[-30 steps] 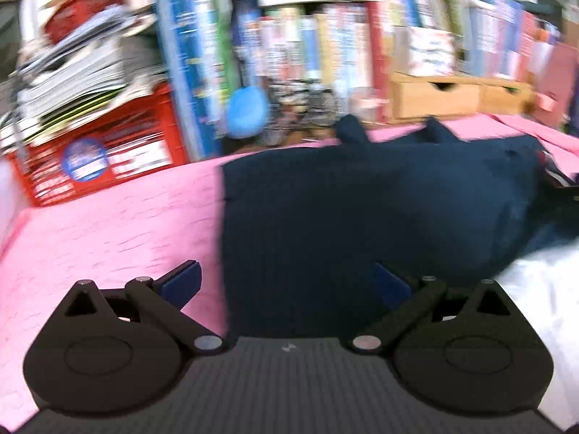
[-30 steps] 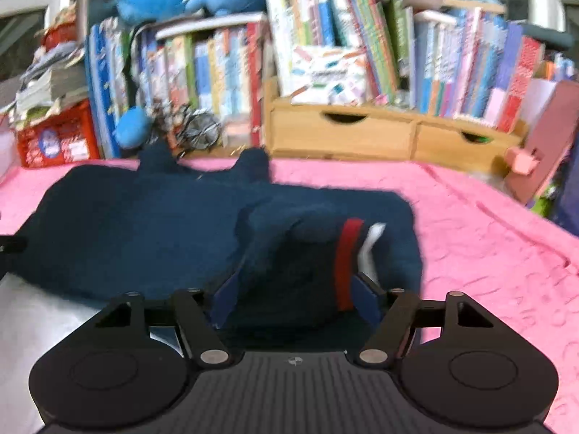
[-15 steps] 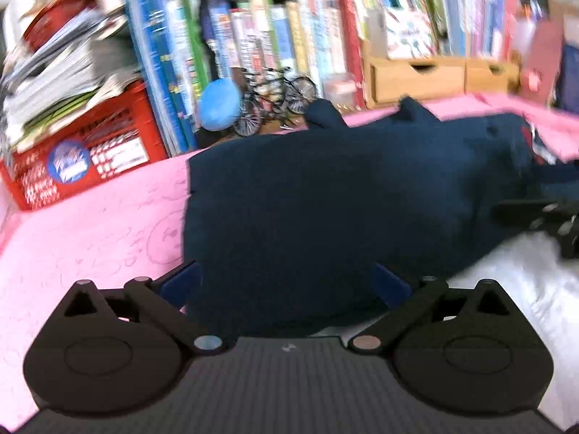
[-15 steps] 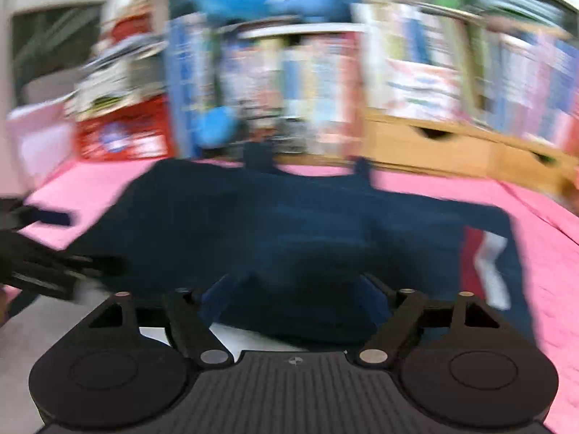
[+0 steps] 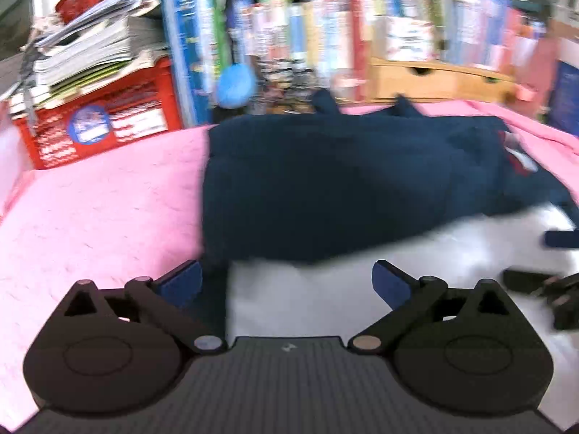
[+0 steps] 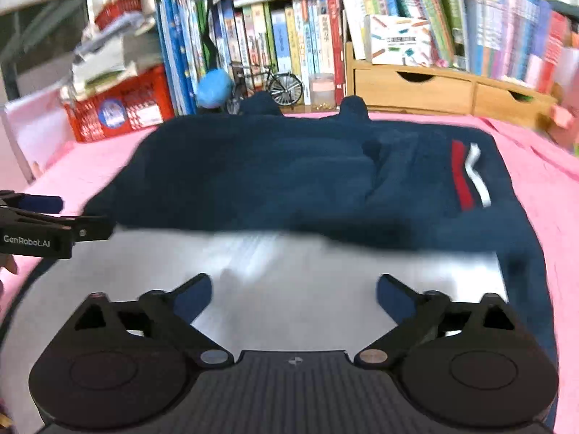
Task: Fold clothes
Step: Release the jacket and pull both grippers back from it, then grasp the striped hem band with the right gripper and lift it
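Observation:
A navy blue garment with a red and white stripe lies on the pink cloth; it also shows in the right wrist view. Its near part is white, also seen in the left wrist view. My left gripper is open and empty over the garment's near left edge. My right gripper is open and empty over the white part. The left gripper's fingers show at the left of the right wrist view. The right gripper's fingers show at the right of the left wrist view.
At the back stand a row of books, a wooden drawer unit, a red crate with stacked papers, a small model bicycle and a blue plush toy.
Both grippers have let go of the navy fabric and drawn back toward me. The folded navy layer now lies flat, and the white near part is uncovered.

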### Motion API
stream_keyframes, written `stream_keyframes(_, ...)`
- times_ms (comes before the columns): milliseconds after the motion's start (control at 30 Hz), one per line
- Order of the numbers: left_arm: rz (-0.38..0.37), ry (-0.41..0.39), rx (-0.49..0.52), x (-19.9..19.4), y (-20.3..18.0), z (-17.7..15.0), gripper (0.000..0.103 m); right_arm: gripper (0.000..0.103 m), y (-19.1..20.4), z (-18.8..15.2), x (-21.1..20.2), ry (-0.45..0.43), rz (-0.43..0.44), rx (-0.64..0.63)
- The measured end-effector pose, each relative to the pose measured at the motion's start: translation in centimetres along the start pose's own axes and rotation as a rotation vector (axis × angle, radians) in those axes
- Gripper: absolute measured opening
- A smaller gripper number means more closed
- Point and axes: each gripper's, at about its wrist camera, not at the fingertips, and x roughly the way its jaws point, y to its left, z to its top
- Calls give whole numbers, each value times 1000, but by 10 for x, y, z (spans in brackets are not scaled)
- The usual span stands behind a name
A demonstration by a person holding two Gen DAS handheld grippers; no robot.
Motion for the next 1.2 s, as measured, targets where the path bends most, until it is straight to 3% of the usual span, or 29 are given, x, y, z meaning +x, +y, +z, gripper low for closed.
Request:
stream_keyframes(100,-7,51,41,-9,-21,-29,103,103,17,-33,-18,-24,-50,-21)
stream_keyframes(200,31,34,65,-30,-36,-49,102,103,31,-52,-40,-31,-59,-25)
stream_keyframes(300,22,64,47,-47,-46,-57,102,103,40,-65,-58,-25,-64,-18)
stream_keyframes(600,70,51,8,-113,-57,-107,102,103,57,-113,-130,-30,-94,-20)
stream_keyframes(867,68,-64,29,-198,-81,-172,103,103,75,-187,-214,-133,-161,-46)
stream_keyframes(1000,19,-58,41,-196,-80,-184,103,103,73,-223,-233,-171,-124,-116)
stream_keyframes(1200,11,-18,10,-175,-76,-186,103,103,55,-222,-212,-108,-131,15)
